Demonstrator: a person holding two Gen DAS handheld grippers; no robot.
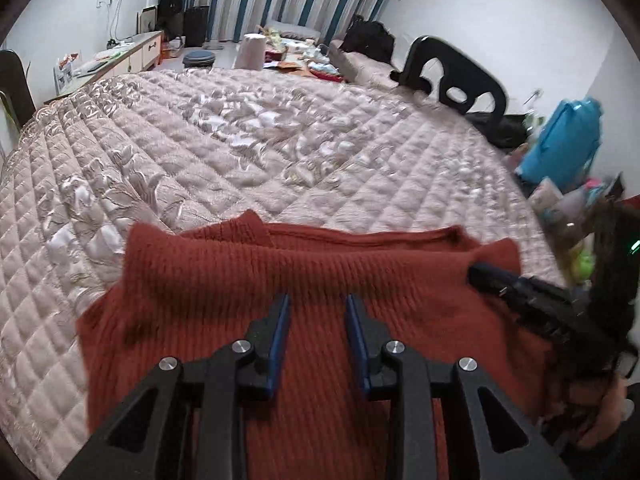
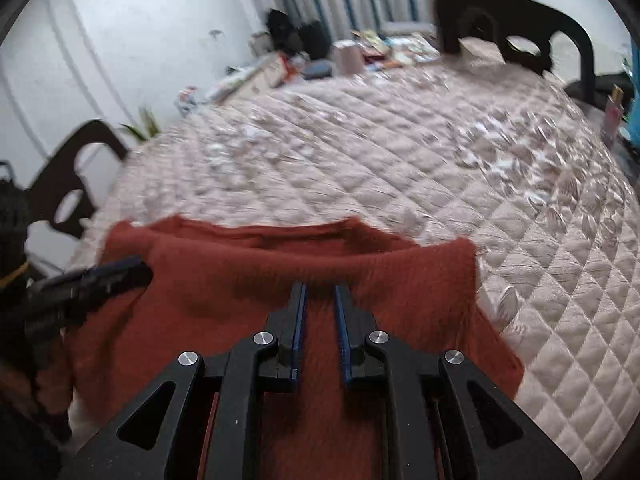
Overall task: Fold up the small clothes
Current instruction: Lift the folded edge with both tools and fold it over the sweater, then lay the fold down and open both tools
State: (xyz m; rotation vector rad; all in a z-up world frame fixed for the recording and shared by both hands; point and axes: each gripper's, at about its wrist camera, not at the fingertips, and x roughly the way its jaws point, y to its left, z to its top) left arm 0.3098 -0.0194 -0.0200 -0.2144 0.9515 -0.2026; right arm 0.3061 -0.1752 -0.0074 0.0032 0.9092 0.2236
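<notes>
- While both hand-held grippers hang over it, a rust-red ribbed knit garment (image 1: pixel 304 280) lies on a pale quilted bedspread (image 1: pixel 240 152), near the edge closest to the cameras.
- Its far part looks doubled over: a top layer ends in a soft ridge, and a second hem (image 1: pixel 360 236) shows just beyond it, lying flat on the quilt.
- Seen from its own camera, the left gripper (image 1: pixel 318 306) has its blue-padded fingers (image 1: pixel 282 332) parted, with only knit showing below the gap; nothing is pinched between them.
- The right gripper (image 2: pixel 320 294) has a narrower gap between its fingers, and no cloth is caught there either. In the left view it reaches in from the right, its tip at the garment's right corner.
- Whether either set of fingertips touches the fabric cannot be told.
- Judging by this, one fold has just been laid and let go; the step in hand is moving on to the next fold.
- The next move probably calls for each gripper to take an edge or corner of the doubled cloth, pinching both layers together so the fold carries over without the upper layer sliding.
- Dark chairs (image 1: pixel 452 76) and clutter sit well apart, at the bed's far side.
</notes>
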